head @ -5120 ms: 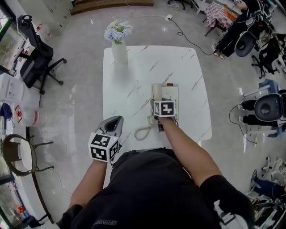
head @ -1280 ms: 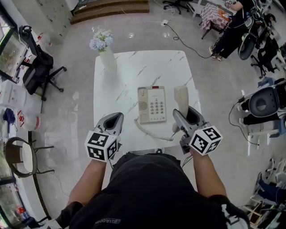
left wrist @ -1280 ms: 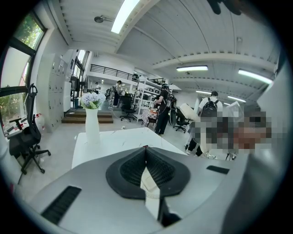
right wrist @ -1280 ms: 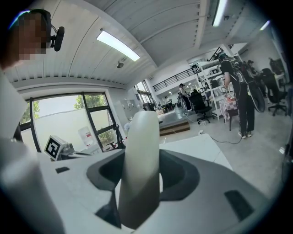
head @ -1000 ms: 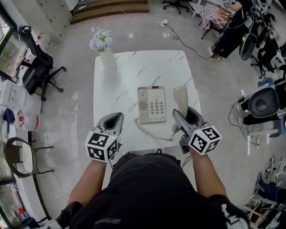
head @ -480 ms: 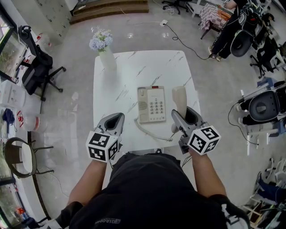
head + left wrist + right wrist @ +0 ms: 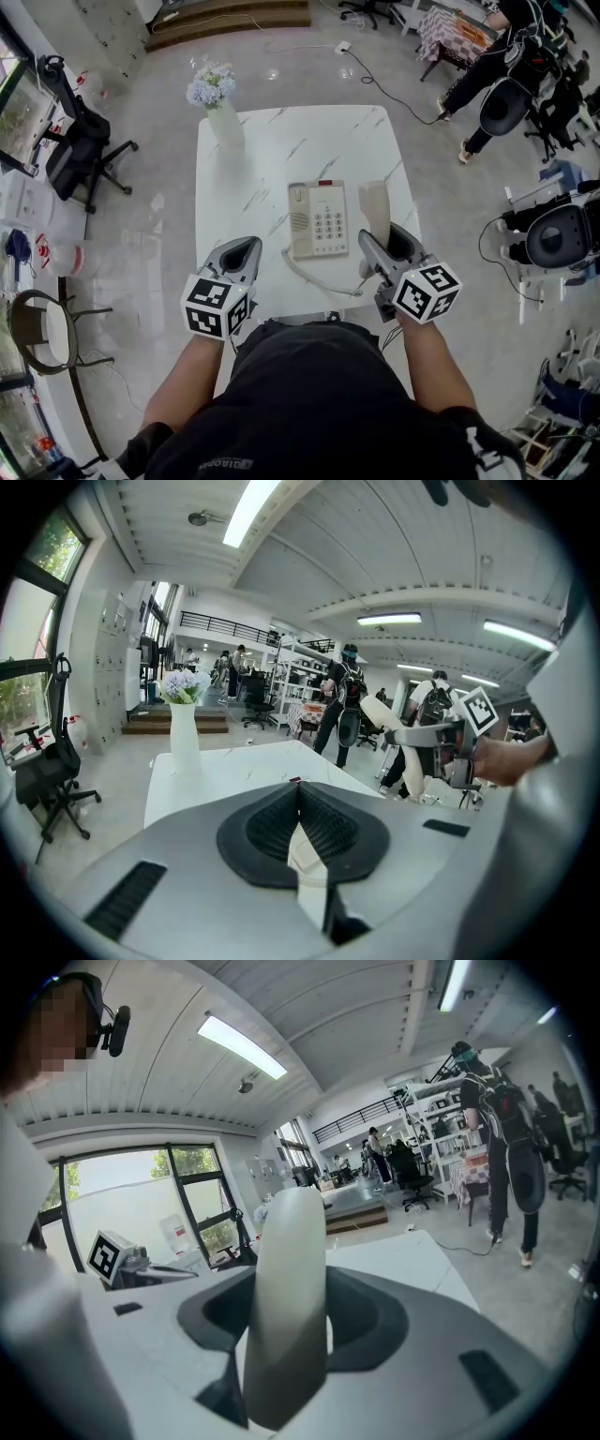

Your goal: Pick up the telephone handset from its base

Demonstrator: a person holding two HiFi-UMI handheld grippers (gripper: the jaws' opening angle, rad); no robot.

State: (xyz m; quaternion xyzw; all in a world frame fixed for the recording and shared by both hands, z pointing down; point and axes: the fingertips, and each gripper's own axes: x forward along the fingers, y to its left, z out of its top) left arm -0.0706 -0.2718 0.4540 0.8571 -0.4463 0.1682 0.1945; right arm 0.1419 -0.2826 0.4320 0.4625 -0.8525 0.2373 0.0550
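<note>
- Five seconds ago the right gripper [image 7: 382, 240] was reaching down onto the telephone. Now the handset [image 7: 376, 202] is sitting off its base [image 7: 318, 218], held up just beside it toward the right edge of the bench [image 7: 281, 141]. Over the last second it is hardly shifting.
- The right gripper's fingers are pinching the lower part of the handset, which is standing roughly upright out of them.
- The left gripper [image 7: 240, 255] is hovering at the near edge of the bench, left of the base. Its fingers are pressed together with nothing between them.
- The coiled cord [image 7: 314, 274] is trailing along the near edge from the base toward the right gripper. Its join with the handset is probably hiding behind the fingers.
- The base is lying flat near the middle of the bench with its cradle side bare and its keypad facing up.
- The pick-up itself is looking done. What is remaining seems to be only holding steady without the cord dragging the base.
</note>
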